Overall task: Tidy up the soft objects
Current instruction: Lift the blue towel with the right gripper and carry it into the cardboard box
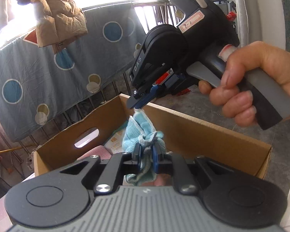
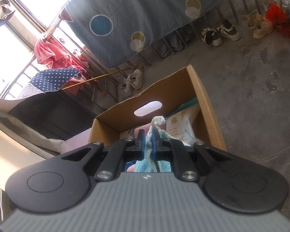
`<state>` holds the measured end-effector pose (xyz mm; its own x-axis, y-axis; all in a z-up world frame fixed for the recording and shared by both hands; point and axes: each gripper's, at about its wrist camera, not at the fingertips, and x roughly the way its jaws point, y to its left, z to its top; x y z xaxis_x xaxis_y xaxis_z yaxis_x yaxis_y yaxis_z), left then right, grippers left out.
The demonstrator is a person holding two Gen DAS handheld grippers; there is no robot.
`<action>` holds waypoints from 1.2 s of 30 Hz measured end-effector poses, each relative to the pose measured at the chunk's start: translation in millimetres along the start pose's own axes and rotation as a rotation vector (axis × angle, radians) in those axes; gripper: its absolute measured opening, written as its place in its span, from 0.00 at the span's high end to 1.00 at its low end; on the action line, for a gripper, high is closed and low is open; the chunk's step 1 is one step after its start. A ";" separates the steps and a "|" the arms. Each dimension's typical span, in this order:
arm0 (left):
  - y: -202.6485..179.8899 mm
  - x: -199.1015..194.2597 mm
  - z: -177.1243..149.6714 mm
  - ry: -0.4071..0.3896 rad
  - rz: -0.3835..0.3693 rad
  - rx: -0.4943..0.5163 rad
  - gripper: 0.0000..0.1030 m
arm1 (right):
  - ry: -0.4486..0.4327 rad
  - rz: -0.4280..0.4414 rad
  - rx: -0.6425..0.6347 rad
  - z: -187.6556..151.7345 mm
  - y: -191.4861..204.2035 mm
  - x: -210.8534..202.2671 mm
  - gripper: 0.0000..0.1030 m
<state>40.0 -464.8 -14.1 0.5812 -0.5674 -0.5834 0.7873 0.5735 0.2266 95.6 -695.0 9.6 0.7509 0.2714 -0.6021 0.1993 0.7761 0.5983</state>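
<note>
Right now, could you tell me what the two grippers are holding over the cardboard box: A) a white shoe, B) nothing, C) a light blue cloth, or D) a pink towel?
C: the left gripper and right gripper both pinch the light blue cloth above the open cardboard box.

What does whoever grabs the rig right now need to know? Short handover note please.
Left gripper: shut on the light blue cloth, held over the cardboard box.
Right gripper: shut on the cloth's white-edged corner, above the box; a hand grips its handle.
Box sits on the concrete floor; a pink cloth and a white printed pack are already inside.
Done: cloth picked up by both grippers and brought over the box.
Left: lower it in, release both grippers. Any other items to sort are out of view.
</note>
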 end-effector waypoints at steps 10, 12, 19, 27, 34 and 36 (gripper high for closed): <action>1.7 13.8 -12.3 0.045 -0.018 -0.002 0.56 | -0.006 -0.038 0.041 -11.5 -34.8 -7.0 0.87; 12.0 12.9 -8.0 0.053 -0.029 -0.030 0.52 | -0.007 -0.033 0.046 -13.0 -30.4 -10.7 0.86; 45.7 -12.6 -13.3 0.088 -0.051 -0.174 0.40 | -0.026 0.030 0.104 -21.8 -9.6 -43.4 0.72; 93.6 -62.6 -32.9 0.117 0.001 -0.296 0.38 | 0.010 0.044 0.171 -53.4 13.8 -80.9 0.65; 140.5 -131.8 -68.7 0.124 0.075 -0.400 0.35 | 0.116 -0.096 0.223 -95.8 24.4 -51.4 0.54; 153.7 -151.9 -82.3 0.121 0.106 -0.429 0.35 | 0.157 -0.157 0.209 -107.1 25.3 -30.5 0.54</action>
<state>55.8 -241.9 45.1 0.6055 -0.4344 -0.6668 0.5535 0.8319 -0.0393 10.3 -622.7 -13.5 0.5970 0.2546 -0.7607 0.4426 0.6863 0.5771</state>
